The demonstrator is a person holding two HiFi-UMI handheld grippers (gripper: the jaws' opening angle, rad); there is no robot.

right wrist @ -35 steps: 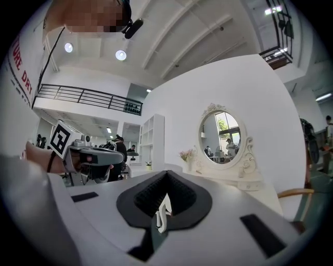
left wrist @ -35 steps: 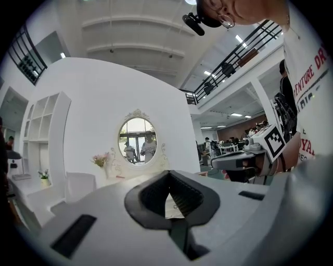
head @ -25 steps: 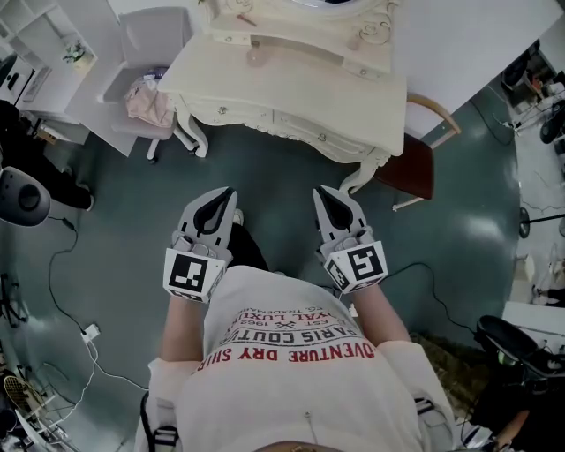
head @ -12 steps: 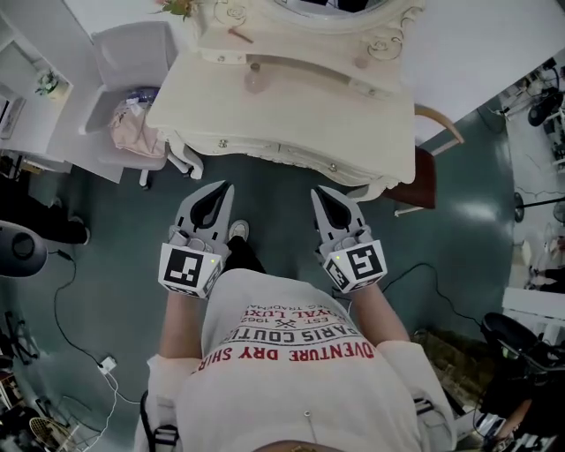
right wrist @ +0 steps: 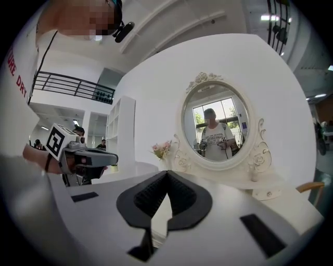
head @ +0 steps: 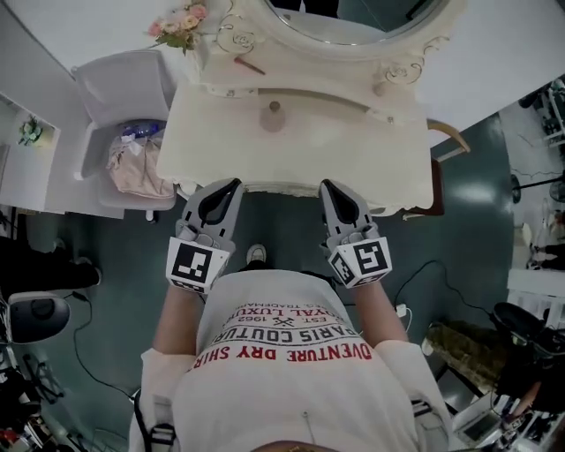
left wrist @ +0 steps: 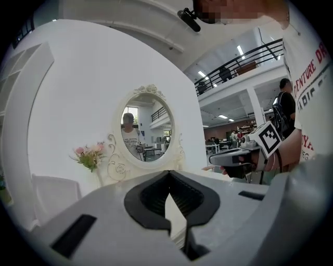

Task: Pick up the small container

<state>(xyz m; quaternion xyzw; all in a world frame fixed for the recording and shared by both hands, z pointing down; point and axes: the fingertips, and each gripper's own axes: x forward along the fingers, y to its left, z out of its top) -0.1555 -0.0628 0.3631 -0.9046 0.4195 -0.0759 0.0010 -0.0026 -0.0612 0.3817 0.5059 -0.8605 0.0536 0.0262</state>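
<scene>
A small pinkish container (head: 272,116) with a knobbed lid stands alone on the cream dressing table (head: 353,150), near the middle of its top. In the head view my left gripper (head: 230,185) and right gripper (head: 329,185) are side by side at the table's front edge, both pointing at it and short of the container. Both are shut and hold nothing. In the left gripper view the left gripper (left wrist: 168,173) has its tips together, and the right gripper (right wrist: 166,172) looks the same in its own view. The jaws hide the container in both gripper views.
An oval mirror (head: 353,18) rises behind the table, with pink flowers (head: 181,26) at its left and a small bottle (head: 381,88) on the back ledge. A white seat holding pink cloth (head: 141,163) stands at the left. A wooden chair (head: 439,168) stands at the right. Cables lie on the floor.
The person has stepped toward the dressing table, and both grippers have come from over the floor to its front edge. Both pairs of jaws stayed shut.
</scene>
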